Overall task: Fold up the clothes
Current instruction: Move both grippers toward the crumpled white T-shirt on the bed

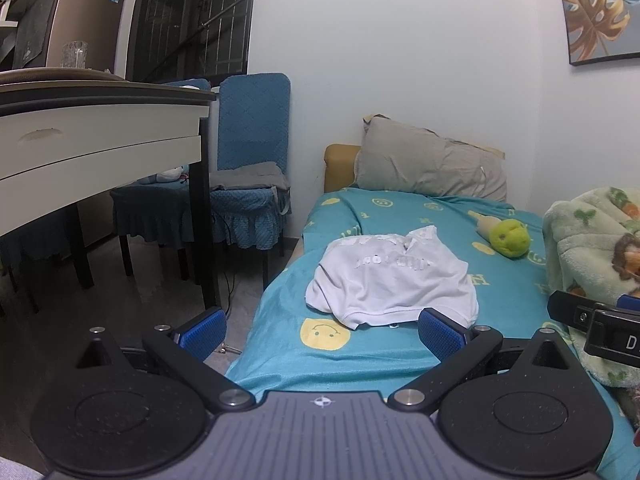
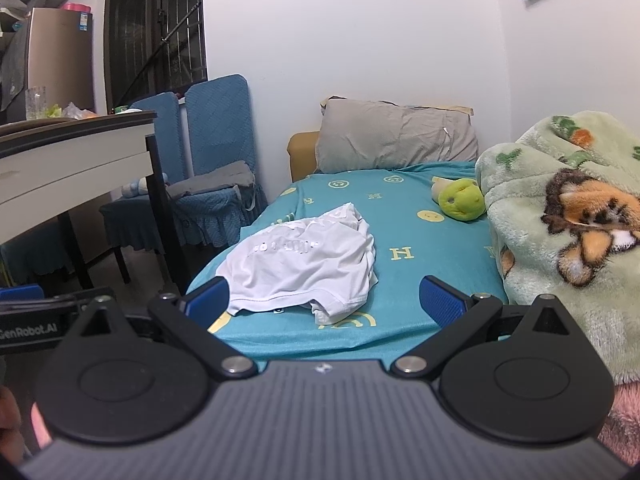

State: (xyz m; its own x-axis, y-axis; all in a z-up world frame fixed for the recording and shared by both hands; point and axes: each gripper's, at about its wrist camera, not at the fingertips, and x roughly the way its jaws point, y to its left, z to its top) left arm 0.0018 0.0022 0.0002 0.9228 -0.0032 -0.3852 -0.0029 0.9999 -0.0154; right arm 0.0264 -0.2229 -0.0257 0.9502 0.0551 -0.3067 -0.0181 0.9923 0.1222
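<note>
A crumpled white T-shirt lies on the teal bed sheet; it also shows in the right wrist view. My left gripper is open and empty, held short of the shirt's near hem. My right gripper is open and empty, its left finger just in front of the shirt's near left edge. The right gripper's body shows at the right edge of the left wrist view.
A grey pillow lies at the bed's head. A green plush toy lies beyond the shirt. A green fleece blanket is heaped on the right. A table and blue chairs stand left of the bed.
</note>
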